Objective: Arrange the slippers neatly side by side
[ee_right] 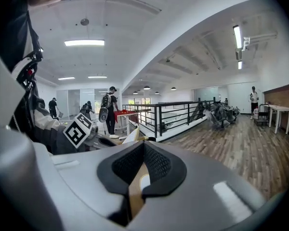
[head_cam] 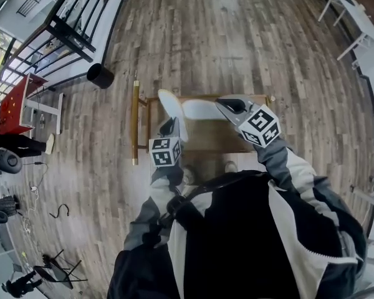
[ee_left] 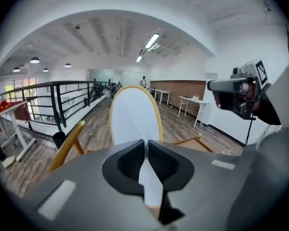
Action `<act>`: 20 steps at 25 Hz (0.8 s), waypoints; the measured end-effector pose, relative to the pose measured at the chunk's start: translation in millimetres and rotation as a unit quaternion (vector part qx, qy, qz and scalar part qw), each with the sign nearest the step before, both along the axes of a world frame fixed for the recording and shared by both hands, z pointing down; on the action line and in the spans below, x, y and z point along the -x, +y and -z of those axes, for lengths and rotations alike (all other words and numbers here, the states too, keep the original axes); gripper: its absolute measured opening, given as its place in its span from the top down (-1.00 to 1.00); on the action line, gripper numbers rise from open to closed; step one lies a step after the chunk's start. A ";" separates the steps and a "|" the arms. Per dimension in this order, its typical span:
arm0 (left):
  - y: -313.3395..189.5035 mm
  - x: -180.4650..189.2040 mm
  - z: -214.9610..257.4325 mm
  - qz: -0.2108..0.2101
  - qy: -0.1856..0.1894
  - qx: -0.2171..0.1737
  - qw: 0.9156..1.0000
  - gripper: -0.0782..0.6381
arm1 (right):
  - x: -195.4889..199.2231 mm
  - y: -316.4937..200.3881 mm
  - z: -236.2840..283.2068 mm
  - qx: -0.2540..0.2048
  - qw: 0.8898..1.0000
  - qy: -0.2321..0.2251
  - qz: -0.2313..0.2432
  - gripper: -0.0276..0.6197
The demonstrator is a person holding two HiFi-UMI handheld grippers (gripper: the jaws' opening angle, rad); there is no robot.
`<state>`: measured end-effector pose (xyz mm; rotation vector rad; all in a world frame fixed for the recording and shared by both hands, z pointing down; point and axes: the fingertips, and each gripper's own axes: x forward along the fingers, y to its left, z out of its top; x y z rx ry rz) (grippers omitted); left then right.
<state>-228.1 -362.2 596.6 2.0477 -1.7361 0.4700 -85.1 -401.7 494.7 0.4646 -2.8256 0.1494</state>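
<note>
Presently, the left gripper (ee_left: pixel 146 147) has its jaws drawn almost together, the pads pinching the near end of the upright slipper (ee_left: pixel 133 114). That slipper is white with a tan rim. It stands on end in the air ahead of the jaws, its flat white face turned to the left gripper view. In the head view it sits over the far left corner of the bench (head_cam: pixel 212 143).

The right gripper (ee_right: pixel 142 150) has its jaws fully together. A thin tan strip with a sliver of white sits in the seam between them. It appears to be the rim of the second slipper (head_cam: pixel 202 109), though the right gripper view shows too little of it to be sure. In the head view the second slipper shows its broad white face upward along the far edge of the bench. Its right end is at the right gripper's tips and its left end is just beside the upright slipper. The two slippers sit at an angle to each other, not side by side.

The bench is low, with a brown wooden top and a gold-coloured rail along its left edge. It stands on a wood-plank floor (head_cam: pixel 237 36). A round black bin (head_cam: pixel 100 75) sits on the floor beyond the bench's far left corner, near a black railing (head_cam: pixel 71 27). A red table (head_cam: pixel 14 108) stands well apart at the left.
</note>
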 end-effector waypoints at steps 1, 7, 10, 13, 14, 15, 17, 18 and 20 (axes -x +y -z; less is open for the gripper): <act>3.0 -1.0 14.6 -0.002 -0.005 -0.017 1.000 0.67 | 6.0 1.9 0.4 -0.001 1.000 -0.003 0.008 0.91; 26.4 -6.1 85.8 -0.021 -0.034 -0.107 0.993 0.67 | 31.6 13.0 -4.3 -0.008 0.999 -0.009 0.036 0.91; 34.8 -19.5 99.5 -0.042 -0.054 -0.128 0.989 0.67 | 31.3 12.5 -6.7 -0.007 0.999 -0.011 0.035 0.91; 38.5 -27.7 97.6 -0.050 -0.051 -0.127 0.989 0.67 | 29.2 9.7 -6.9 -0.006 0.999 -0.013 0.031 0.91; 37.9 -28.5 96.5 -0.052 -0.050 -0.126 0.989 0.67 | 28.6 8.4 -6.5 -0.006 0.999 -0.014 0.028 0.91; 36.8 -28.3 95.4 -0.053 -0.049 -0.124 0.990 0.67 | 27.8 7.1 -6.0 -0.006 1.000 -0.015 0.026 0.91; 35.2 -26.3 92.3 -0.051 -0.046 -0.119 0.990 0.67 | 25.2 5.4 -5.3 -0.007 1.000 -0.014 0.020 0.91; 35.2 -24.8 90.5 -0.050 -0.046 -0.116 0.991 0.67 | 23.6 5.0 -5.6 -0.007 1.000 -0.013 0.016 0.91; 36.2 -20.4 85.9 -0.048 -0.049 -0.110 0.992 0.67 | 20.1 4.9 -7.6 -0.006 1.000 -0.012 0.010 0.91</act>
